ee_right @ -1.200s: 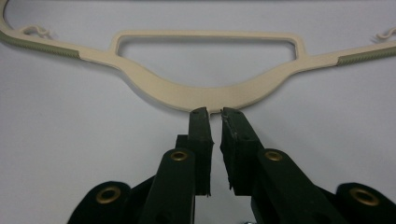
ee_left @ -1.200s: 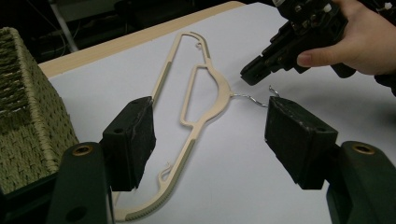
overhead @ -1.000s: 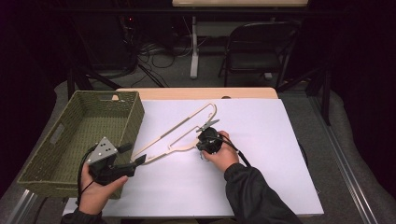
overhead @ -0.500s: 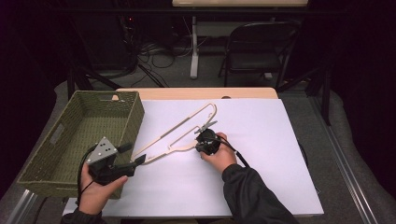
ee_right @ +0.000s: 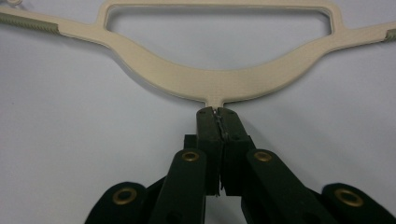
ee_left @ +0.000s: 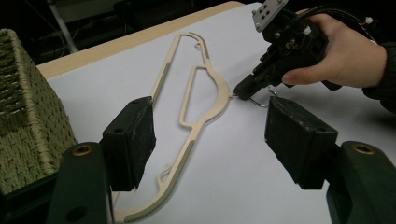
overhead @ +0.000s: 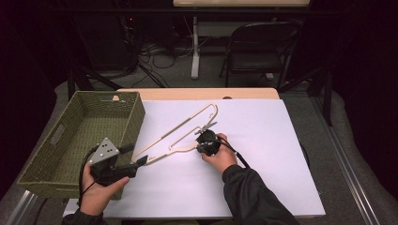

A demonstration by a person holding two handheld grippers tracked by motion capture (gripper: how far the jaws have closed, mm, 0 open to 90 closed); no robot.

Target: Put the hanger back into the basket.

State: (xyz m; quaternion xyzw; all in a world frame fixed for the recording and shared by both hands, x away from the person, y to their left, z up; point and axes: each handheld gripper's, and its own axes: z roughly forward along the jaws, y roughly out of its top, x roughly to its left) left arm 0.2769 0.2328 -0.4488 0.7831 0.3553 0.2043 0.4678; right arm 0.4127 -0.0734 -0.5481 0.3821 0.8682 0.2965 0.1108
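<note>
A cream plastic hanger (overhead: 187,122) lies flat on the white table top, running diagonally from near the basket toward the far middle. My right gripper (overhead: 198,144) is shut on the hanger's thin metal hook (ee_left: 261,100), right at the neck. In the right gripper view the jaws (ee_right: 218,114) are pressed together just below the hanger's curved middle (ee_right: 205,77). My left gripper (overhead: 133,157) stands open at the hanger's near left end. In the left gripper view its jaws (ee_left: 210,135) straddle the hanger's arm (ee_left: 205,112) without touching it, and the right gripper (ee_left: 240,90) shows beyond.
A green woven basket (overhead: 133,122) stands at the table's left edge, close beside my left hand, and its wall (ee_left: 28,116) shows in the left gripper view. A strip of wooden table edge (overhead: 197,93) runs along the back. A folding chair (overhead: 258,51) stands behind the table.
The right gripper has edged slightly left along the table with the hook in its jaws. The left gripper and the hanger look the same.
</note>
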